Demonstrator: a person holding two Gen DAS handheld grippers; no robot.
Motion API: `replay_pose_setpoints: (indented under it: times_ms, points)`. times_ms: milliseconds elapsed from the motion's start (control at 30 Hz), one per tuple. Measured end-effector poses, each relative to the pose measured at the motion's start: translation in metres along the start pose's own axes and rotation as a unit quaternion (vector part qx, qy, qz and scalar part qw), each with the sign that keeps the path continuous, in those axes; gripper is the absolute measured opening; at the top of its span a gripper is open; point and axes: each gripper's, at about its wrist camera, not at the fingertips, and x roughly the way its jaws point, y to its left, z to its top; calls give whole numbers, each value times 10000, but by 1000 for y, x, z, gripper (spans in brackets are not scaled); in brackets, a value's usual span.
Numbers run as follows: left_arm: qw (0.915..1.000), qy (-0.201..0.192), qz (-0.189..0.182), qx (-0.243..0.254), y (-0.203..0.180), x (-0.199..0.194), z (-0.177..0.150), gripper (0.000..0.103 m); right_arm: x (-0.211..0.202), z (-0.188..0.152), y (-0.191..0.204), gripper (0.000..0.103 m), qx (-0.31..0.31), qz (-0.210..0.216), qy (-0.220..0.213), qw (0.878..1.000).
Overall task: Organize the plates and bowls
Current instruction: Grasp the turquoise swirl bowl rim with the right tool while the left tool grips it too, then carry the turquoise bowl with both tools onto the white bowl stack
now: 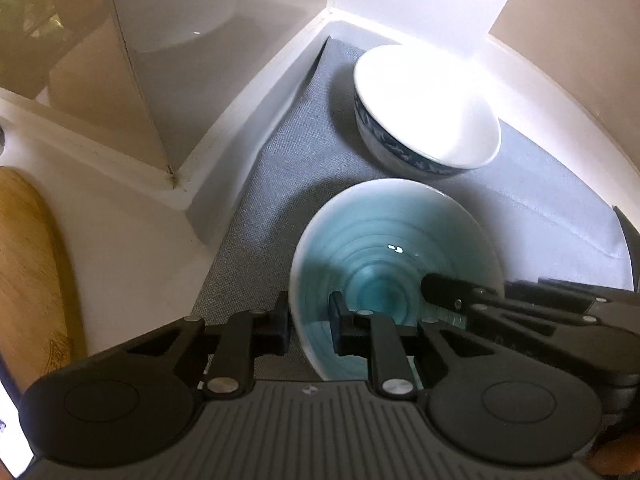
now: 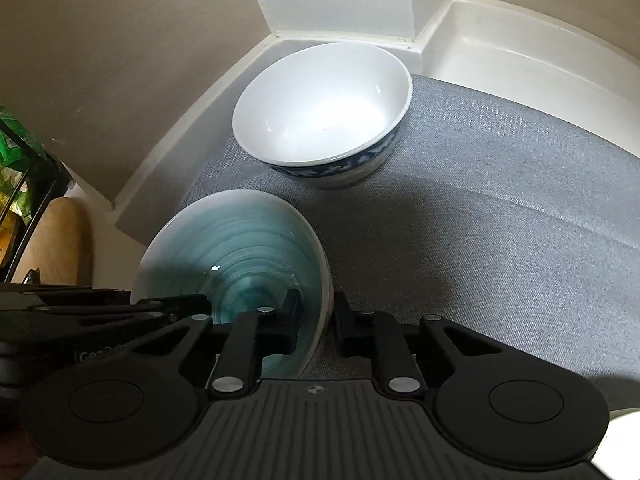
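Observation:
A teal glazed bowl (image 1: 384, 248) sits low over the grey mat (image 1: 280, 184); I cannot tell if it touches the mat. My left gripper (image 1: 310, 320) straddles its left rim, one finger outside and one inside, shut on it. My right gripper (image 2: 318, 318) grips the opposite rim of the teal bowl (image 2: 236, 248) the same way. Each gripper shows in the other's view: the right one (image 1: 452, 292), the left one (image 2: 176, 304). A white bowl with a blue patterned outside (image 1: 424, 108) stands just behind on the mat, also in the right wrist view (image 2: 320, 108).
The grey mat (image 2: 480, 208) lines a white shelf bounded by raised white edges (image 1: 256, 92) and a corner post (image 2: 340, 0). A wooden board (image 1: 28, 272) lies left of the shelf. Green packets (image 2: 12, 152) sit at the far left.

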Motion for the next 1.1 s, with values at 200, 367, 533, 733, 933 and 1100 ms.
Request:
replay_pose_setpoints:
  times_ms: [200, 367, 533, 733, 933, 1100]
  points:
    - [9985, 188, -401, -312, 12, -3, -1, 21, -3, 3, 1, 18, -13, -73, -65, 10000]
    - [9977, 40, -571, -353, 16, -17, -3, 21, -15, 4, 6, 18, -114, -127, -217, 9996]
    - [9970, -154, -666, -351, 20, -41, -5, 21, -37, 5, 13, 18, -168, -93, -408, 9990]
    - [9966, -380, -683, -273, 25, -73, -17, 21, -65, -2, 25, 18, -260, 31, -565, 9981]
    - [9961, -466, -710, -237, 26, -92, -32, 21, -85, -11, 37, 18, -336, 93, -716, 9968]
    - [9963, -451, -712, -189, 33, -107, -49, 21, -99, -25, 48, 18, -391, 166, -740, 9964]
